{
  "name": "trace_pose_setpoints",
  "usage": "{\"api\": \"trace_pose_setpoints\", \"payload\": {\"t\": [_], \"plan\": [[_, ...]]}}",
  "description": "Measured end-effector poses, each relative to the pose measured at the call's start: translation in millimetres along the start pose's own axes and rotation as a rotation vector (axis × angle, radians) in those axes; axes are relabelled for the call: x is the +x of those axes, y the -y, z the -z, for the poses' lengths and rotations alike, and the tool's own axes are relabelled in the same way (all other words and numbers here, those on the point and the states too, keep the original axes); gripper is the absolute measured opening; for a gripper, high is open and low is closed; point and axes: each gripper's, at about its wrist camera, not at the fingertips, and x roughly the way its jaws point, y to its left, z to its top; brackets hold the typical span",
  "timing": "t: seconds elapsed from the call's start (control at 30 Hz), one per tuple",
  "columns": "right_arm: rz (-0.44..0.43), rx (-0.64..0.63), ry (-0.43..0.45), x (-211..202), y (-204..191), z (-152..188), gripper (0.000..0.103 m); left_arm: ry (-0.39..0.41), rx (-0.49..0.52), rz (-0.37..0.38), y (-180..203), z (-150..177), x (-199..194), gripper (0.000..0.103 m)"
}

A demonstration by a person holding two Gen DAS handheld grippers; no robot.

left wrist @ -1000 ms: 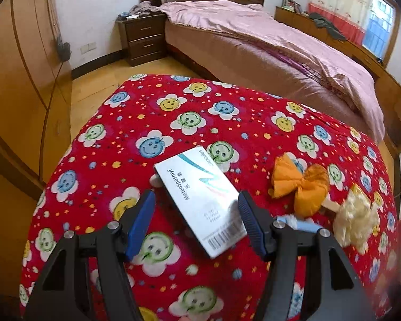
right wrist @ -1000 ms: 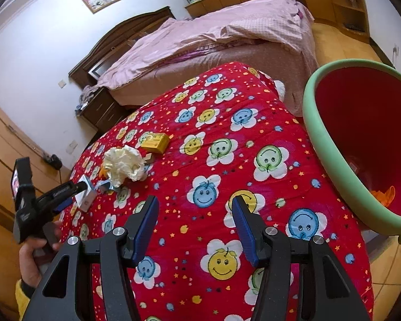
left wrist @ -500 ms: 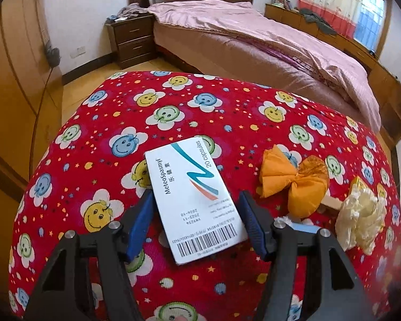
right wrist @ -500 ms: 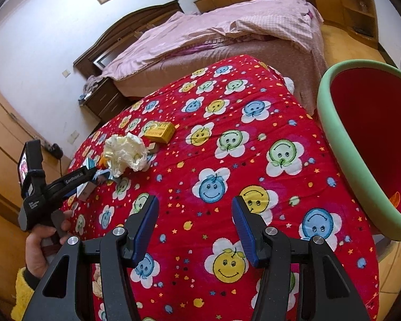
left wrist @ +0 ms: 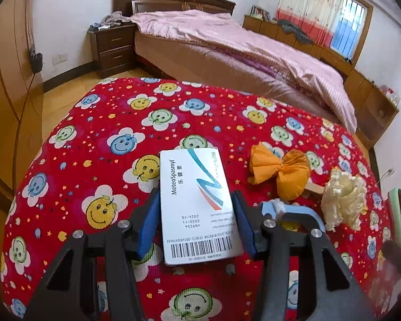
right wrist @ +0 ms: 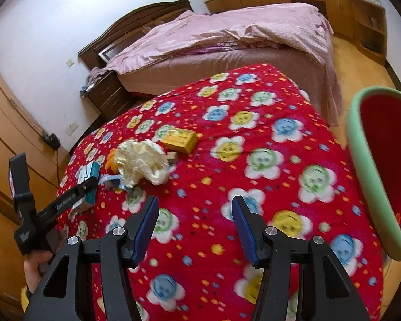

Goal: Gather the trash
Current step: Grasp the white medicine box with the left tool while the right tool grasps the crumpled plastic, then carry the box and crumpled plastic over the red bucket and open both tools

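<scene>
A white medicine box [left wrist: 197,206] lies on the red smiley-face blanket [left wrist: 115,123], between the blue pads of my left gripper [left wrist: 196,211]. The jaws stand on both sides of the box and look open, close to its edges. To its right lie an orange crumpled wrapper [left wrist: 280,171], a cream crumpled wrapper [left wrist: 342,198] and a light blue item [left wrist: 291,211]. My right gripper [right wrist: 195,224] is open and empty over the blanket. It sees the cream wrapper [right wrist: 144,160], a yellow box [right wrist: 180,140], the medicine box [right wrist: 87,179] and the red bin with green rim [right wrist: 361,160] at right.
A bed with pink covers [left wrist: 240,53] stands behind the blanket. A dark nightstand [left wrist: 112,48] is at the back left and a wooden wardrobe [left wrist: 10,80] on the left. Wooden floor [right wrist: 361,61] runs between the bed and the bin.
My left gripper has moved forward around the medicine box, which now lies straight between the pads. My right gripper has swung left, so the bin has slid to the right edge.
</scene>
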Motion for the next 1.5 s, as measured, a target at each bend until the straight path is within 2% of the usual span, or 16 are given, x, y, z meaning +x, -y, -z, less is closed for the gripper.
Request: {"api": "trace_pose_setpoints", "payload": {"t": [0.23, 0.5, 0.7, 0.83, 0.9, 1.0, 1.3, 1.5], "plan": [[-0.023, -0.076, -0.029, 35.9, -36.6, -11.2, 0.058, 0.033, -0.044, 0.075, -10.5, 0.1, -7.6, 0.054], [0.008, -0.147, -0.042, 71.3, -63.4, -20.4, 0.058, 0.034, -0.070, 0.090, -17.1, 0.3, -7.5, 0.054], [0.027, -0.141, -0.035, 83.3, -62.1, -20.9, 0.057, 0.029, -0.075, 0.099, -19.8, 1.1, -6.1, 0.054], [0.026, -0.133, -0.030, 85.2, -58.1, -20.5, 0.031, 0.026, -0.083, 0.104, -21.0, 1.2, -5.6, 0.054], [0.020, -0.127, -0.023, 83.5, -55.4, -20.4, 0.025, 0.026, -0.083, 0.106, -21.1, 1.2, -5.5, 0.054], [0.003, -0.107, -0.014, 76.5, -51.2, -20.2, 0.023, 0.026, -0.082, 0.110, -21.2, 1.2, -5.7, 0.054], [-0.001, -0.062, 0.062, 25.2, -29.0, -16.4, 0.022, 0.042, -0.079, 0.111, -21.5, 1.3, -8.9, 0.054], [0.046, -0.027, 0.115, -17.4, -0.8, -9.8, 0.022, 0.059, -0.072, 0.119, -18.5, 1.8, -12.0, 0.054]]}}
